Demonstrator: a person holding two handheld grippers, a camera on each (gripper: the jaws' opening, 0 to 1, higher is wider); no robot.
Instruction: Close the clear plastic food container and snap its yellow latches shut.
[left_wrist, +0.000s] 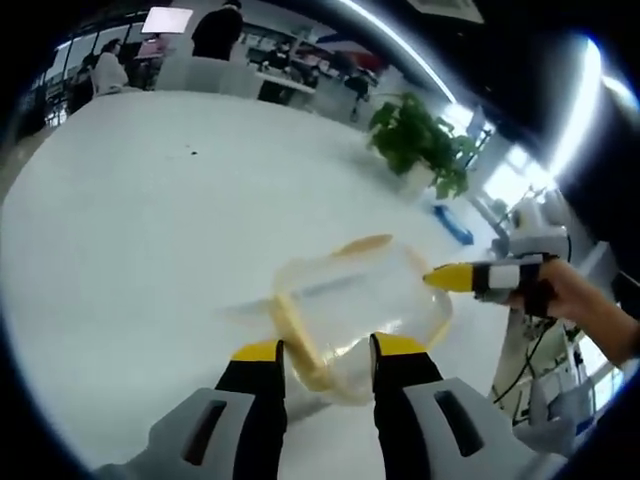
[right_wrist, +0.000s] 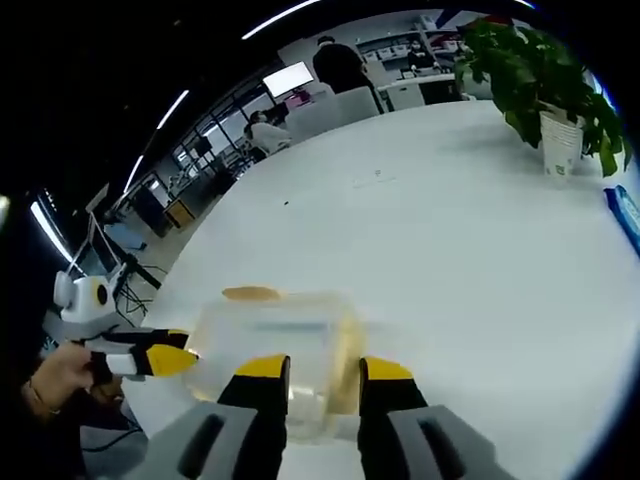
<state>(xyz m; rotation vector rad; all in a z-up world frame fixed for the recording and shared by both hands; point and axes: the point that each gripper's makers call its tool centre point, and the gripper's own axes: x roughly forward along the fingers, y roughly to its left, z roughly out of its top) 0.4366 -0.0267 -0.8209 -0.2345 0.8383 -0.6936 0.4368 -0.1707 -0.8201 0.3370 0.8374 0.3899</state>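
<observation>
The clear plastic container (left_wrist: 355, 305) lies on the white table (left_wrist: 150, 220), with a yellow latch (left_wrist: 365, 243) on its far side and a yellow strip (left_wrist: 295, 335) along its left. My left gripper (left_wrist: 328, 350) stands open, and the container's near end sits in the gap between its jaws. From the right, a hand (left_wrist: 575, 300) brings the right gripper's yellow tip (left_wrist: 450, 277) up to the container's edge. In the right gripper view the container (right_wrist: 275, 330) sits just past my open right gripper (right_wrist: 323, 370), with one latch (right_wrist: 250, 293) on top. The left gripper (right_wrist: 160, 358) touches its left side.
A potted plant (left_wrist: 420, 140) (right_wrist: 530, 70) stands at the table's far edge, with a flat blue object (left_wrist: 452, 222) (right_wrist: 625, 215) near it. A white device on a stand (left_wrist: 535, 215) (right_wrist: 85, 295) is beside the table. People and chairs (left_wrist: 215, 40) are in the background.
</observation>
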